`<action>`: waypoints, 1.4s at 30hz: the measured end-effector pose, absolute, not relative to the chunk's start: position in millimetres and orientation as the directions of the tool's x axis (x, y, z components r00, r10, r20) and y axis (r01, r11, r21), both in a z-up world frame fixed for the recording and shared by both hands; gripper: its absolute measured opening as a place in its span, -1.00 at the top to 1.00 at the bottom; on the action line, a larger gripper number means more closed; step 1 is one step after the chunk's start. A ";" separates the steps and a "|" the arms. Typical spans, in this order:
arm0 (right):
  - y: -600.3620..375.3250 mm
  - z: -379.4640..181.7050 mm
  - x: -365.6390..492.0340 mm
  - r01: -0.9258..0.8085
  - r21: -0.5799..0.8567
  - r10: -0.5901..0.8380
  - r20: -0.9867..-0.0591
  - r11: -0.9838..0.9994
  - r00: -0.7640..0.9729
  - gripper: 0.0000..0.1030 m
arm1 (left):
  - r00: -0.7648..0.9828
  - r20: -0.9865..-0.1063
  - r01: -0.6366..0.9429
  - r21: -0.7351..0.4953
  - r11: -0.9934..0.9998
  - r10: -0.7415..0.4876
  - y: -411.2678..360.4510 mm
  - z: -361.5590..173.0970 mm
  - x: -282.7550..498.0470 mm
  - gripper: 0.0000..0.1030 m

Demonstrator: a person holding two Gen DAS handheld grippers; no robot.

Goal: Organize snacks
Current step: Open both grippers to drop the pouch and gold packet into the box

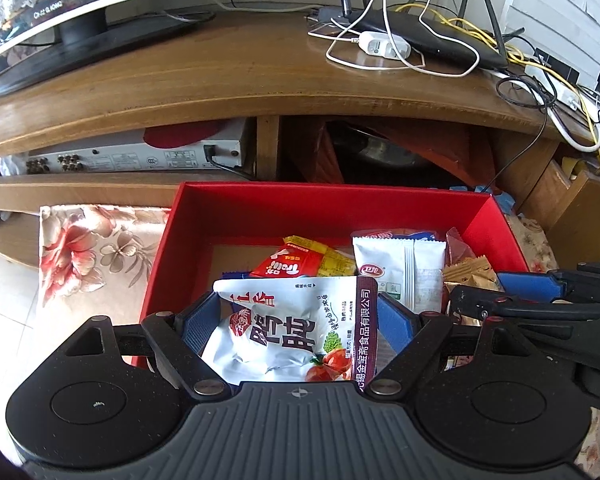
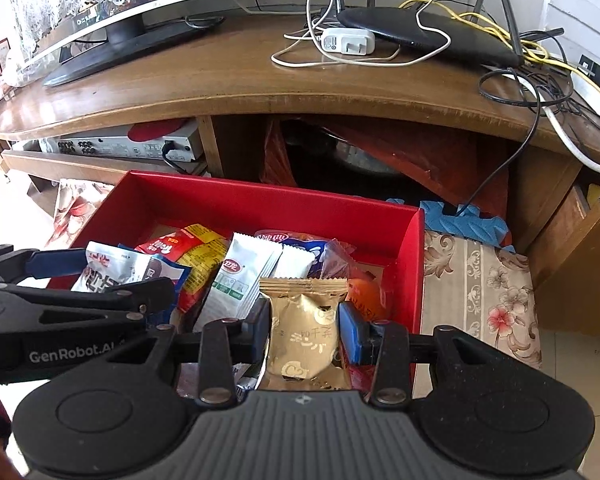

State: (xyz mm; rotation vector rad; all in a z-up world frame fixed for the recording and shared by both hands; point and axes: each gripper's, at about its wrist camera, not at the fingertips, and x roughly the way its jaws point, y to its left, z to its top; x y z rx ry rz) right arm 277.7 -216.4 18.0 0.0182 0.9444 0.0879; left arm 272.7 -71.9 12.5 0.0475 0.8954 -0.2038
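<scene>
Left gripper (image 1: pixel 296 320) is clamped on a white pouch (image 1: pixel 292 332) with dark red lettering, jaws wide to span it, pads pressing both side edges. It hangs over the near-left part of the red box (image 1: pixel 380 208).

Box already holds a red-yellow pack (image 1: pixel 300 262), a white sachet (image 1: pixel 404 268) and more wrappers along the right. Bare cardboard floor shows only at the back left.

Right gripper (image 2: pixel 304 326) is pinched nearly closed on a small gold packet (image 2: pixel 304 332), above the box's near-right corner.

Step looks like the drop: both snacks are carried over the box, not yet let go. Next move calls for lowering past the rim and opening the jaws, one hand at a time.

Clearance: the two grippers sit just beside each other, so the inner fingers could clash. Right box wall (image 2: pixel 416 264) is close to the gold packet. Wooden TV stand (image 1: pixel 220 80) overhangs the far edge; room above the box is free.
</scene>
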 end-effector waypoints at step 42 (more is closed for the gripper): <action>-215.2 41.5 251.5 -0.049 0.043 0.065 -0.777 0.998 0.626 0.00 | 0.643 -0.749 0.197 -0.038 0.980 -0.158 -63.0 34.9 241.6 -0.74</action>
